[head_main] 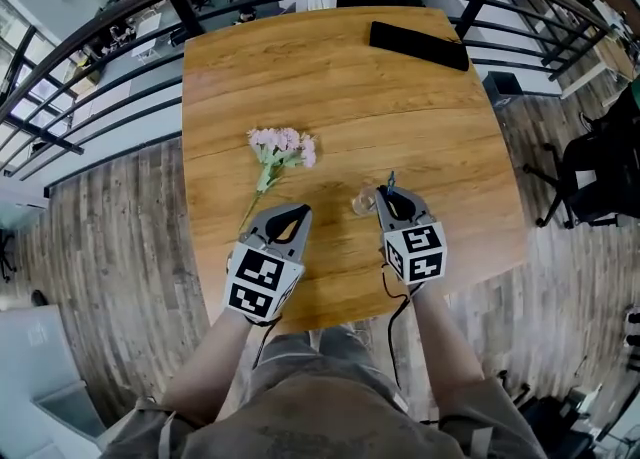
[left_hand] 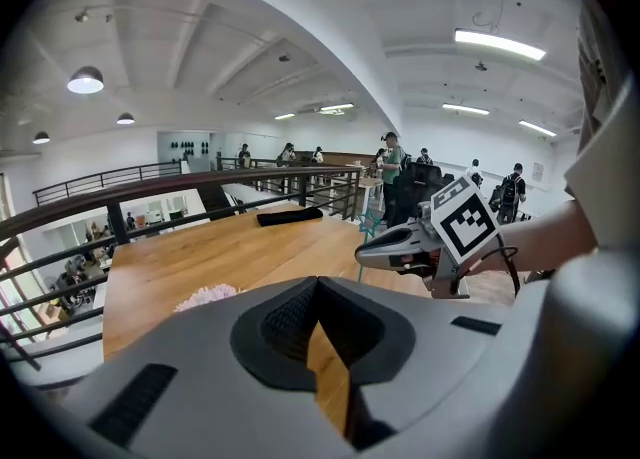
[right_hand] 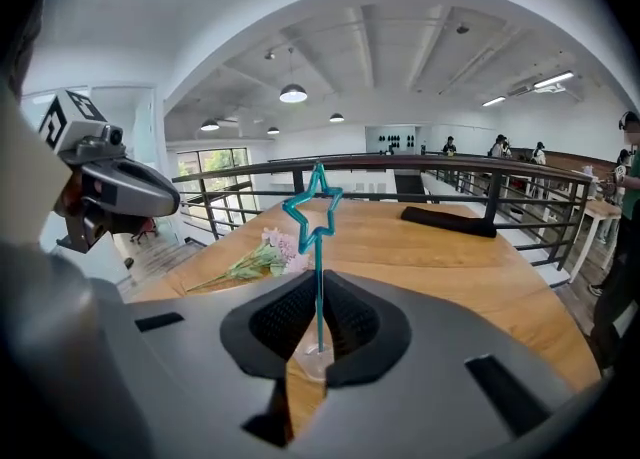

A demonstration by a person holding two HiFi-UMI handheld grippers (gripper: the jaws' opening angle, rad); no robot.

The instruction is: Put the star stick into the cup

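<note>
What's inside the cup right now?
The star stick, pinched in the right hand-held gripper, reaches down to the mouth of the clear cup. The gripper covers most of the cup, so whether the tip is inside can't be told.

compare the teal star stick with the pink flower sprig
The teal star-topped plastic stick stands upright, clamped in the right hand-held gripper; the pink flower sprig with green stems lies flat on the wooden table, untouched. The stick is one colour; the sprig two. Both are slender.
</note>
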